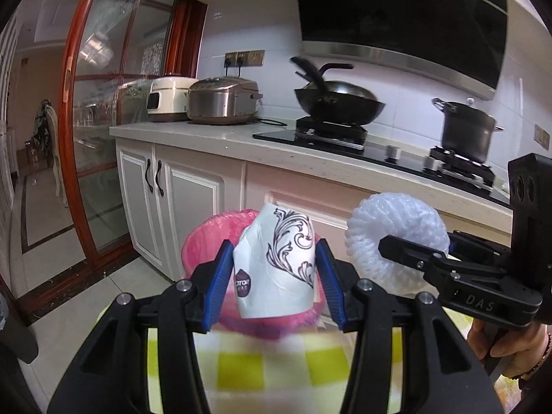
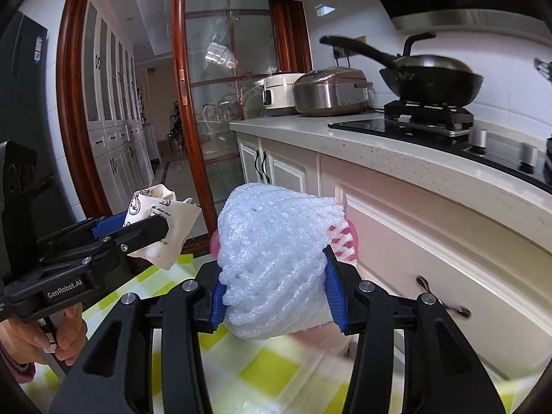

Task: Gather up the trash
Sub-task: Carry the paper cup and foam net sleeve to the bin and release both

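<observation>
While both tongs hang over checked cloth (image 1: 262,362), L tongs (image 1: 274,276) pinch paper cup (image 1: 276,269) w/ pink bin (image 1: 210,241) behind; R tongs (image 2: 276,283) pinch foam net (image 2: 272,258), at 3 o'clock of cup.

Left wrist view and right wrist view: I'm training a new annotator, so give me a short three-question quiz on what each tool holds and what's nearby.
1. True or false: the left tool is shut on a crushed paper cup.
2. What does the right tool hold? A) foam net B) pot lid C) spoon
3. Fill in: beyond the cup sits a bin with a ____ liner.

Key:
1. True; both blue pads press the cup's sides.
2. A, the white foam net.
3. Pink: the bin stands by the cabinets, below the wok.
</observation>
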Available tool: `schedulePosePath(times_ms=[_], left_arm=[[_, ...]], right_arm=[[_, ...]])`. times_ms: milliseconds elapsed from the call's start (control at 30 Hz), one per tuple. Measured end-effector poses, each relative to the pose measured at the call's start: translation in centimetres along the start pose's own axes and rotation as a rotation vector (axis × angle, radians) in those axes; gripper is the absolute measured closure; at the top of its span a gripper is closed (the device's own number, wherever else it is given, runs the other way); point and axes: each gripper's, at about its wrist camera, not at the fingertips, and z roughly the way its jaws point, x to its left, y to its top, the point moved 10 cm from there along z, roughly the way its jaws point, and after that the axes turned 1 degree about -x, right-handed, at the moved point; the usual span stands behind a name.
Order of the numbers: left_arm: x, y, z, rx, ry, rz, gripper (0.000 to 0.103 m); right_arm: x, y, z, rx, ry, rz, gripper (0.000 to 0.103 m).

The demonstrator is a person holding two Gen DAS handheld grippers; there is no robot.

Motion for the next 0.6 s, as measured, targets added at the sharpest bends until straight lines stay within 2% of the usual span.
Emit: schedulePosePath(times_ms=[200,333,433,567,600], left_arm=[[3.7,1.2,7.0,0.018,0.006,-0.070,0.055],[5.2,0.9,10.1,0.017,0.023,-0.085,0.055],[5.8,0.0,12.0,0.032,0.029,-0.080,0.055],[6.6,-1.3,13.2,0.049,0.042,-0.077,0.048],[7.1,-1.7,13.3,0.055,0.047,-0.088,0.047]], right_arm=[[-2.2,1.3,6.9,0.031,0.029,0.035,0.056],[-3.4,1.0,10.5,0.041,0.041,0.058,0.053],[-4.0,0.3,12.6,0.053,0.042,0.063,0.052],[-4.7,-0.9,14.7,0.073,0.042,0.068,0.047],[-4.8,-1.3,15.1,0.081,0.047,0.070,0.043]])
